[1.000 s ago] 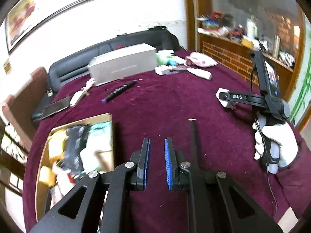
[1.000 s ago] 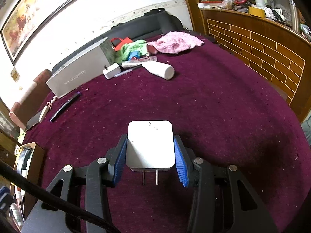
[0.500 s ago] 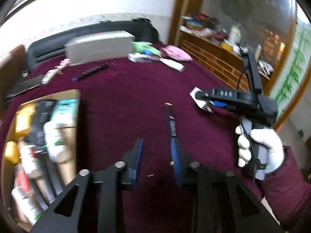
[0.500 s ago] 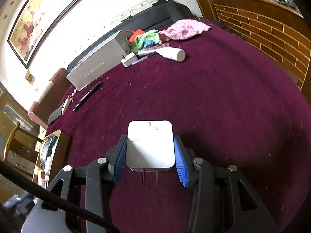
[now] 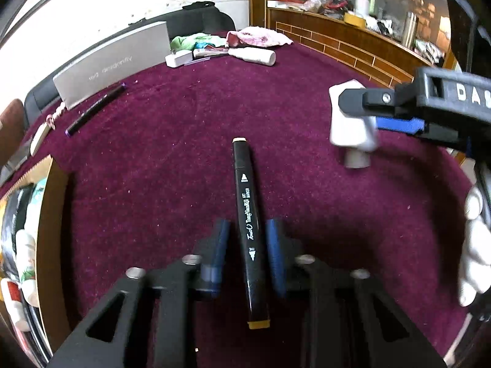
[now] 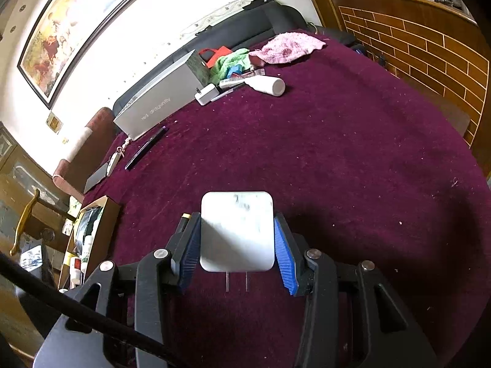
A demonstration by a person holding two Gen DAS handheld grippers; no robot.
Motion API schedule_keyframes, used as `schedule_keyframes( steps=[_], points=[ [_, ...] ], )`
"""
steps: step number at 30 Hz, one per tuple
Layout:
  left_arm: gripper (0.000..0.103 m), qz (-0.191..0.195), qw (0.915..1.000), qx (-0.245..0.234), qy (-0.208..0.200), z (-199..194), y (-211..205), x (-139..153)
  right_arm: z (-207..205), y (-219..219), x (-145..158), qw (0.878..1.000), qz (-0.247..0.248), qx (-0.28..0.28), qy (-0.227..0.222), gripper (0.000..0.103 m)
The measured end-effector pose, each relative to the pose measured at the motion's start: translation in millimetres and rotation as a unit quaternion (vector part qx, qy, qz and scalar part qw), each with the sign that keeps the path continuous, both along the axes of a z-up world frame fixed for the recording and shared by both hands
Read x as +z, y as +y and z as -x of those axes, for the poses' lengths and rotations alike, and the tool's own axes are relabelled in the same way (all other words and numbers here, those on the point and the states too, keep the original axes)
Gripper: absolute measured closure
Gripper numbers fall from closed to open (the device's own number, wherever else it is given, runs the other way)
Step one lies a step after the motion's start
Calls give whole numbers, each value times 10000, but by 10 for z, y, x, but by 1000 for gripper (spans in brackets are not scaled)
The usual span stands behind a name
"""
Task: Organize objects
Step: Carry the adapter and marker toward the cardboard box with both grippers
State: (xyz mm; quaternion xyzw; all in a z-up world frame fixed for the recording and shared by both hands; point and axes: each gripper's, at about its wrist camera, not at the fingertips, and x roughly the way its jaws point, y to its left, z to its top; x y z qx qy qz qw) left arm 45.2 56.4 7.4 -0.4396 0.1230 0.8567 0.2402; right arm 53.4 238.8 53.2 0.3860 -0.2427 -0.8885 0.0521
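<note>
At the left edge of the left wrist view, an open brown cardboard box point(image 5: 50, 214) is sitting on the maroon cloth-covered worktop point(image 5: 184, 153), and it is already holding a crowd of tubes, bottles and packets, so a fair part of the sorting is looking done. Just right of it, in the lower middle of the frame, the left gripper point(image 5: 247, 224) is tilting down over a black double-ended marker with tan end caps point(image 5: 245, 202). Its fingers have just been closing with the marker between them, and they are now pinching its barrel near the lower end while the marker is lying along the cloth. At the right of that view a white-gloved hand point(image 5: 475, 245) is carrying the right gripper point(image 6: 236, 217), whose fingers are clamping a white square plug-in charger point(image 6: 236, 230) by its two sides, prongs pointing back toward the camera, well above the cloth.

Both pieces are looking ready for the box, which is the likely next stop. More is waiting along the top of the frame, well apart from the box: from left to right, a slim dark pen with purple ends point(image 5: 95, 109), a long grey carton point(image 5: 113, 64), a small white adapter point(image 5: 178, 59), a green cloth point(image 5: 196, 40), a white bottle lying on its side point(image 5: 254, 55) and a pink cloth point(image 5: 260, 36). Judging by that, the task is sitting somewhere past its middle, with two items in hand and about half a dozen to go
</note>
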Motion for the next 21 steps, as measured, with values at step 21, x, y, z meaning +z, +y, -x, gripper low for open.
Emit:
schedule_keyframes(
  steps=[21],
  points=[
    [91, -1562, 9834, 705, 600, -368, -1095, 674, -165, -587, 349, 9966, -342, 685, 310, 60]
  ],
)
